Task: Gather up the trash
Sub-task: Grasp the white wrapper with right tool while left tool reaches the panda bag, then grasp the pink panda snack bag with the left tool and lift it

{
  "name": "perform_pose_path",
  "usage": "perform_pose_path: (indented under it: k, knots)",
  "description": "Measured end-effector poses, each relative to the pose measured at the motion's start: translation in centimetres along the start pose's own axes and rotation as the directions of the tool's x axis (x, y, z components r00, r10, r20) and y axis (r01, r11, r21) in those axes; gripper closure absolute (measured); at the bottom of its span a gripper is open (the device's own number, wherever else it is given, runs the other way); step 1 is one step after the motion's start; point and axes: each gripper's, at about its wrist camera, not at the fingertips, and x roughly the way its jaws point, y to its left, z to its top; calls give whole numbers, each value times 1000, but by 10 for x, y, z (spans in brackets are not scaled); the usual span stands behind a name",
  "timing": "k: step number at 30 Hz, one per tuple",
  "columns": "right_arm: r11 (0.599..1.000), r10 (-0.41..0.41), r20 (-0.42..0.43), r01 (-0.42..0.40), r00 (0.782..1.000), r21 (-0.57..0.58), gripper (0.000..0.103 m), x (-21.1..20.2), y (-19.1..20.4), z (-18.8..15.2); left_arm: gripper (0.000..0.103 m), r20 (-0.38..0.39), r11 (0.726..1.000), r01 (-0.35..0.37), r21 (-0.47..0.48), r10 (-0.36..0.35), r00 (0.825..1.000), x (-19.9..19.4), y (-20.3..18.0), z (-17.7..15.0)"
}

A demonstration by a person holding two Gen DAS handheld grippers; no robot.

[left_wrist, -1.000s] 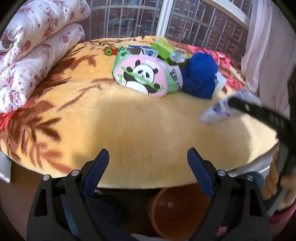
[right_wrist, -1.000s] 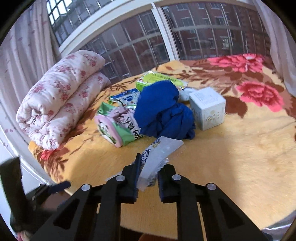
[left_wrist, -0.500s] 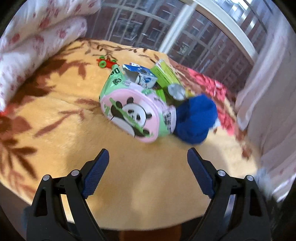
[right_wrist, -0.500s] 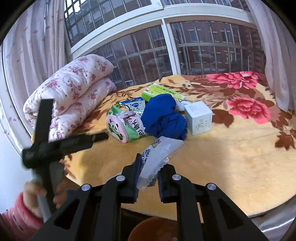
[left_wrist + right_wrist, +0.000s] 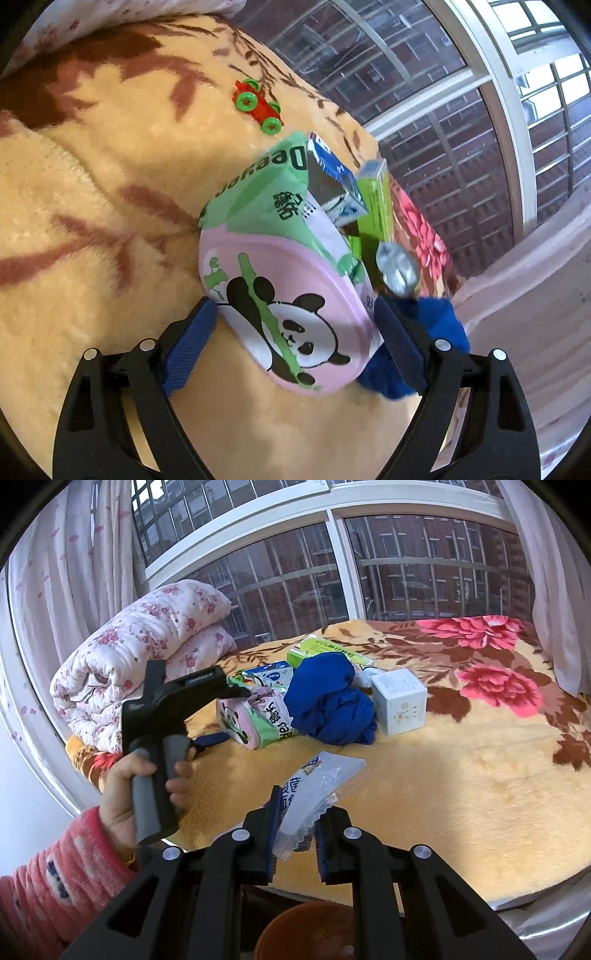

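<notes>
The left gripper [image 5: 291, 325] is standing with its jaws wide, having just been opening a little further, and the panda tissue pack [image 5: 291, 295] is sitting between the blue pads [image 5: 186, 349] with its pink panda end toward the camera; the pads are flanking that end closely, though whether they are already pressing on it I cannot tell. The pack is lying on the yellow plush blanket [image 5: 74, 206], its long axis running away from the tongs toward the blue milk carton [image 5: 334, 184] and the green box [image 5: 376, 206], so the jaws are straddling its width rather than its length. A blue cloth [image 5: 436, 321] is crowding the right pad, which I judge could get caught in the closing. The right gripper [image 5: 295, 834] is pinching a clear plastic wrapper [image 5: 317, 790] tight between its pads, hanging just over the orange bin [image 5: 295, 930] below the bed edge; the left hand [image 5: 147, 786] is clearly the nearer one to the pack
</notes>
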Motion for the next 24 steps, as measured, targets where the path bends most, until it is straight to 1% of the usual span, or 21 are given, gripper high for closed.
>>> perform_pose_path:
  k: [2, 6, 7, 8, 9, 11, 12, 14, 18, 20, 22, 24]
  knots:
    - [1000, 2, -4, -2, 1000, 4, 87, 2, -1, -1, 16, 10, 1000, -4, 2, 4, 1000, 5, -3, 1]
    - [1000, 1, -15, -1, 1000, 9, 87, 6, -4, -3, 16, 41, 999, -33, 40, 32, 999, 8, -10, 0]
    - [1000, 2, -16, -2, 1000, 10, 87, 6, -3, -3, 23, 46, 998, -41, 47, 39, 998, 7, -9, 0]
    - [1000, 1, -18, -1, 1000, 11, 87, 6, -4, -4, 27, 49, 997, -49, 57, 47, 998, 6, -8, -1]
    - [1000, 1, -19, -1, 1000, 12, 87, 7, -4, -4, 29, 53, 997, -43, 65, 40, 998, 5, -8, -2]
    - [1000, 0, -18, 0, 1000, 12, 87, 7, -4, -4, 39, 62, 996, -34, 79, 29, 998, 2, -6, -4]
    - [1000, -2, -18, 2, 1000, 12, 87, 7, -4, -4, 41, 63, 996, -29, 88, 24, 998, -1, -6, -4]
    - [1000, 0, -19, 0, 1000, 13, 87, 7, -4, -4, 51, 68, 995, -25, 98, 18, 998, -6, -5, -6]
    - [1000, 3, -17, -3, 1000, 10, 87, 7, -1, -5, 65, 65, 994, 6, 107, -13, 998, -18, 2, -7]
    - [1000, 8, -18, -8, 1000, 6, 87, 7, 2, -6, 76, 66, 994, 23, 111, -30, 997, -22, 4, -8]
    - [1000, 10, -17, -10, 1000, 2, 87, 6, 4, -6, 81, 59, 992, 39, 124, -47, 997, -27, 7, -9]
    - [1000, 13, -15, -13, 1000, 0, 87, 5, 6, -7, 84, 59, 990, 44, 131, -52, 997, -32, 9, -11]
